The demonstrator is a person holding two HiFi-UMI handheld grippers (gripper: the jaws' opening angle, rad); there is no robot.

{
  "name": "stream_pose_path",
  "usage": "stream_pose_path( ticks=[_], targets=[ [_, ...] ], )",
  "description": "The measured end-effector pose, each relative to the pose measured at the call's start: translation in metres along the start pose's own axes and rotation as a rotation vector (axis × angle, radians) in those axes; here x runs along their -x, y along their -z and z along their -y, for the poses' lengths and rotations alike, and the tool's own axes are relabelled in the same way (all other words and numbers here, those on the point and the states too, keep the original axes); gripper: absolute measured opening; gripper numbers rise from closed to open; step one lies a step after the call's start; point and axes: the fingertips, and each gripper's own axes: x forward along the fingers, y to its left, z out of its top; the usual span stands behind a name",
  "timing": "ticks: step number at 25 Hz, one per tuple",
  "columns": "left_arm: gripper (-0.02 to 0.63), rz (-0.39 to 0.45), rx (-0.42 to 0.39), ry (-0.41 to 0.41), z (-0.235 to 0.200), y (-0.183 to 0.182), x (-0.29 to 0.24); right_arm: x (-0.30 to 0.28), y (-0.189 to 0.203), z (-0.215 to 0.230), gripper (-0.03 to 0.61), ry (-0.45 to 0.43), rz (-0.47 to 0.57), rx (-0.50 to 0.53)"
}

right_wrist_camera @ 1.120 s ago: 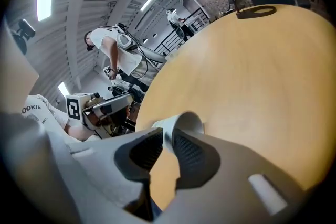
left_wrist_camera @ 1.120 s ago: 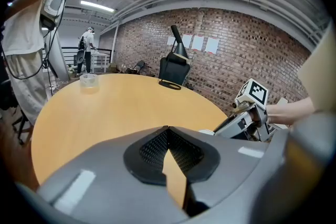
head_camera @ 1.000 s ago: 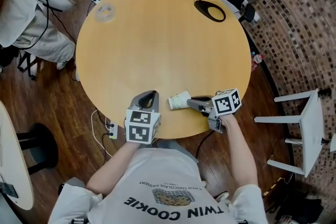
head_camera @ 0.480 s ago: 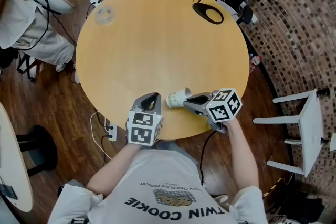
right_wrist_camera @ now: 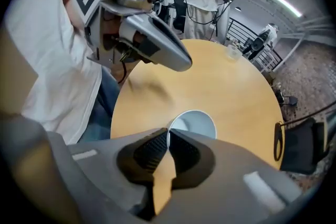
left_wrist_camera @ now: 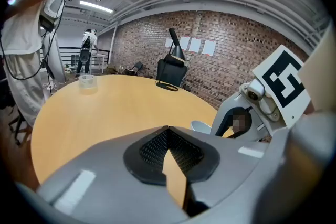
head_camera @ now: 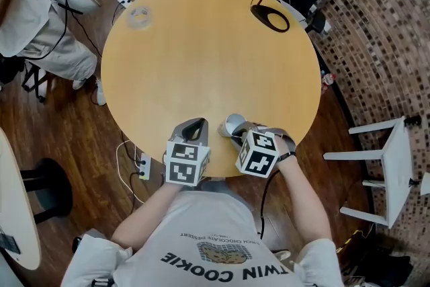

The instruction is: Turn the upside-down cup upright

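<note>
The task is at its last step: the turn looks all but done, and what is left is to set the cup [head_camera: 233, 122] down and let go.

The right gripper [head_camera: 238, 134] points steeply down over the near edge of the table [head_camera: 201, 44]. Its 2 jaws are pinched onto the cup's rim, with the thin wall caught between the pads. The right gripper view looks straight into the open mouth [right_wrist_camera: 197, 122], a pale round just past the jaw tips [right_wrist_camera: 168, 134]. So the mouth faces up and the long axis runs close to vertical, perhaps leaning a little. The left gripper view agrees, showing the rim [left_wrist_camera: 202, 126] as a flat oval open to the ceiling.

The cup is at the near side of the table, just right of the left gripper [head_camera: 193, 123]. No view shows whether its base touches the wood.

The left gripper [left_wrist_camera: 167, 131] rests low and idle, its jaws closed tip to tip on nothing.

Next move, as I judge it: bring the base flat onto the table and level out any lean. Then part the jaws and lift straight up, so the pads do not drag the light cup over.
</note>
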Motion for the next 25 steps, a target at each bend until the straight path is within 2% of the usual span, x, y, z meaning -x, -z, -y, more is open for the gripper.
stream_pose_path(
  ticks=[4,11,17,20,25],
  targets=[
    [0.005,0.002,0.004,-0.001,-0.002,0.001,0.003,-0.006,0.003,-0.003,0.015,0.028,-0.065,0.086],
    [0.005,0.008,0.010,0.004,-0.007,0.003,0.009,-0.014,-0.001,-0.006,0.020,0.066,-0.084,0.113],
    [0.005,0.011,0.011,0.009,-0.010,0.007,0.012,-0.014,-0.006,-0.004,0.114,0.098,-0.061,0.064],
    [0.006,0.016,0.008,0.018,-0.011,0.008,0.016,-0.007,-0.011,-0.003,0.117,0.123,-0.029,0.024],
    [0.005,0.028,-0.036,0.044,-0.006,0.007,0.021,0.014,-0.021,-0.003,0.117,0.172,0.077,-0.099]
  ],
)
